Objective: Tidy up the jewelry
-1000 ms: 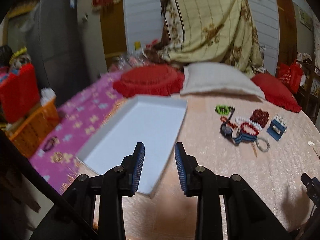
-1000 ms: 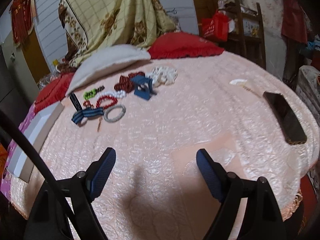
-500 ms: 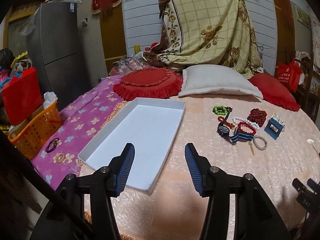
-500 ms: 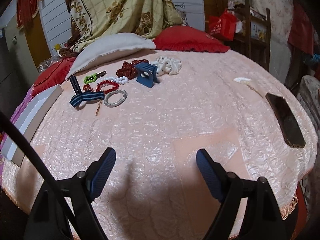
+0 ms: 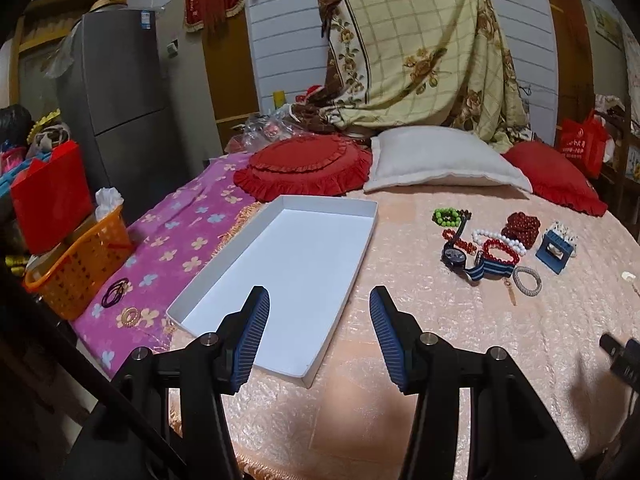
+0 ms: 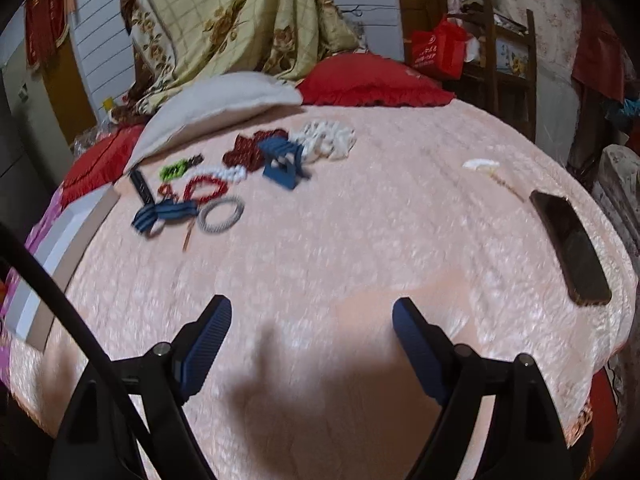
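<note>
A pile of jewelry lies on the peach bedspread: a green bead bracelet (image 5: 447, 217), a watch (image 5: 455, 257), a red bead bracelet (image 5: 500, 252), a silver bangle (image 5: 527, 280) and a small blue box (image 5: 554, 251). An empty white tray (image 5: 280, 208) sits to their left. My left gripper (image 5: 318, 294) hangs open over the tray's near corner, nothing between its fingers. My right gripper (image 6: 313, 303) stands wide open above bare bedspread. From it the blue box (image 6: 282, 165) and the silver bangle (image 6: 221, 219) lie well ahead to the left.
A dark phone (image 6: 570, 246) and a white hair clip (image 6: 480, 165) lie on the bed's right side. Red and white pillows (image 5: 440, 158) line the far edge. An orange basket (image 5: 80, 268) stands left of the purple blanket (image 5: 172, 240), which carries hair ties.
The left gripper's jaws have spread from a narrow gap to a wider one. The right gripper has stayed wide open, and both views have barely shifted.
</note>
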Tool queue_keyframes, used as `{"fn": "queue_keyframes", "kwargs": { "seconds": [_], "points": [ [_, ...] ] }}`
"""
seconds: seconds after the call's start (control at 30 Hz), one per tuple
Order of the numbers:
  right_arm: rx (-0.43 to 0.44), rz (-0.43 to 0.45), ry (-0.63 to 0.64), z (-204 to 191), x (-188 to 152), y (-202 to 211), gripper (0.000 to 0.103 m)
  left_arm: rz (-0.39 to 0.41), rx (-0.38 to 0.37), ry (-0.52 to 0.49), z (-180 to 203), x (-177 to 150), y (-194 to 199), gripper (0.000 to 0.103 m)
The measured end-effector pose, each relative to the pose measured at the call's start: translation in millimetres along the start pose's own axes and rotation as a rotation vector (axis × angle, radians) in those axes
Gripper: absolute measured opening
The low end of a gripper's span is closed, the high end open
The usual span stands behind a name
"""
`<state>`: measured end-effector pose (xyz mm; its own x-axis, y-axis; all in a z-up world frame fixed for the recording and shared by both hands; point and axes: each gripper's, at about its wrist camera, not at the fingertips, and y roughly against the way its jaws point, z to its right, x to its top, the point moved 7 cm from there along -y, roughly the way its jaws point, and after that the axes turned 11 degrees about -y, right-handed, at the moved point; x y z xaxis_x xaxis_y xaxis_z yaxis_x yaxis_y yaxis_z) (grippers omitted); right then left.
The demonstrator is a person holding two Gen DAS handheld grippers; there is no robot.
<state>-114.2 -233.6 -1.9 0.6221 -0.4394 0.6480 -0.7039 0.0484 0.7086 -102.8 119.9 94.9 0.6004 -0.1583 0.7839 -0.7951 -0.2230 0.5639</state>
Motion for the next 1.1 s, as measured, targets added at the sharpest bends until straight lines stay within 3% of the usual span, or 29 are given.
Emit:
{"fn": "queue_keyframes", "kwargs": {
  "seconds": [0.23,0.47,0.73,0.87,1.1],
  "points": [
    [0.042,-0.039,-0.018,-4.9,13.0,-11.4,0.087,-0.038,-0.130,-0.010,15.0,27.0,-18.5,0.028],
    [0.060,-0.077,-0.011,-10.5,42.8,-52.1,0.087,-0.137,-0.342,-0.073,61.9,58.1,-80.6,0.028],
    [0.103,-0.151,-0.069,-8.0,74.4,-103.7,0.087,-0.309,-0.524,-0.125,125.0,56.3,-171.5,0.028],
    [0.123,-0.165,-0.071,-10.6,87.3,-126.1,0.087,-0.336,-0.572,-0.088,135.1,60.6,-205.0,0.028],
    [0.094,-0.145,0.009,-32.8,107.6,-154.7,0.087,-0.318,-0.577,-0.231,158.1,72.7,-241.9,0.028]
  ]
}}
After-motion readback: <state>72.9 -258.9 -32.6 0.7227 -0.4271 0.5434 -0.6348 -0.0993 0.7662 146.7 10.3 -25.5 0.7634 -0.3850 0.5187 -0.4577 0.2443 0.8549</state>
